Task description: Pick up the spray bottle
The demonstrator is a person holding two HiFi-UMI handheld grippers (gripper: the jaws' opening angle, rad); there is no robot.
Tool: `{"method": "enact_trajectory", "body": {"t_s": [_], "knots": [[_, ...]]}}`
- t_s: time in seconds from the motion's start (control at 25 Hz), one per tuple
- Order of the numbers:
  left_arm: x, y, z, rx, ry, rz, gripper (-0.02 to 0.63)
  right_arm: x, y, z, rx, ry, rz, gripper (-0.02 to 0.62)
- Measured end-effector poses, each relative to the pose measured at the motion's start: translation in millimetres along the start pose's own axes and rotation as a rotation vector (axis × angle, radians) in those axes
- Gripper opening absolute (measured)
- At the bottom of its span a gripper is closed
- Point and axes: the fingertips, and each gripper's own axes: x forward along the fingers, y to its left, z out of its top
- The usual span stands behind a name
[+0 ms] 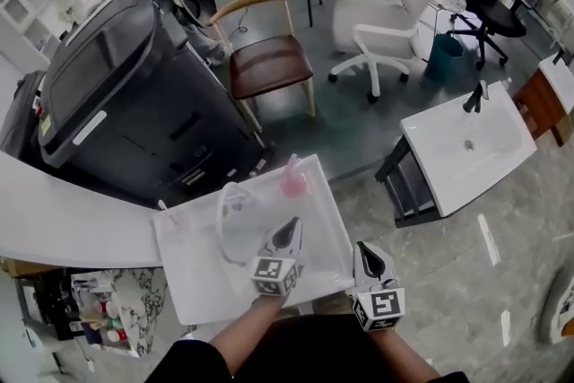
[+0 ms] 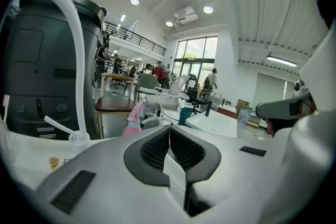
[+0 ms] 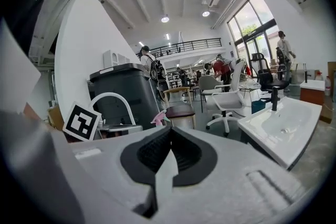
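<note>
Standing near the far edge of the white bench, the pink spray bottle is upright, its nozzle end uppermost, just right of a white arched tap. No print can be read on the bottle in any view. The left gripper is over the bench on the near side of the bottle, apart from it; the left gripper view shows its fingers clenched together with nothing between them, and the bottle beyond and slightly left. The right gripper is at the bench's near right corner, its fingers likewise pressed shut and empty. Each gripper's cube carries black-and-white square markers, not words. A large black machine stands far left of the bench; the yellow sticker on it is too small to read. A small yellowish label on the bench top is illegible too.
</note>
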Motion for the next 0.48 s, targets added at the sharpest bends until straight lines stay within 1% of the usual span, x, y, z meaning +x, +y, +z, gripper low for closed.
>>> {"method": "enact_trajectory", "body": {"t_s": [0.12, 0.24, 0.36, 0.44, 0.48], "knots": [[18.5, 11.8, -7.0, 0.002, 0.008, 0.048, 0.017, 14.6, -12.9, -3.9, 0.004, 0.018, 0.034, -0.002], [39.3, 22.6, -14.2, -0.002, 0.023, 0.064, 0.021, 27.9, -23.8, -10.6, -0.002, 0.039, 0.057, -0.002], [56.3, 38.9, -16.5, -0.004, 0.025, 0.095, 0.098, 36.9, -31.0, -26.5, -0.018, 0.072, 0.069, -0.002], [68.1, 53.0, -19.6, -0.002, 0.021, 0.132, 0.126, 41.3, -37.0, -39.5, -0.001, 0.101, 0.071, -0.002], [75.1, 59.0, -21.2, -0.003, 0.023, 0.148, 0.151, 43.6, -39.7, -45.1, -0.005, 0.116, 0.073, -0.002]]}}
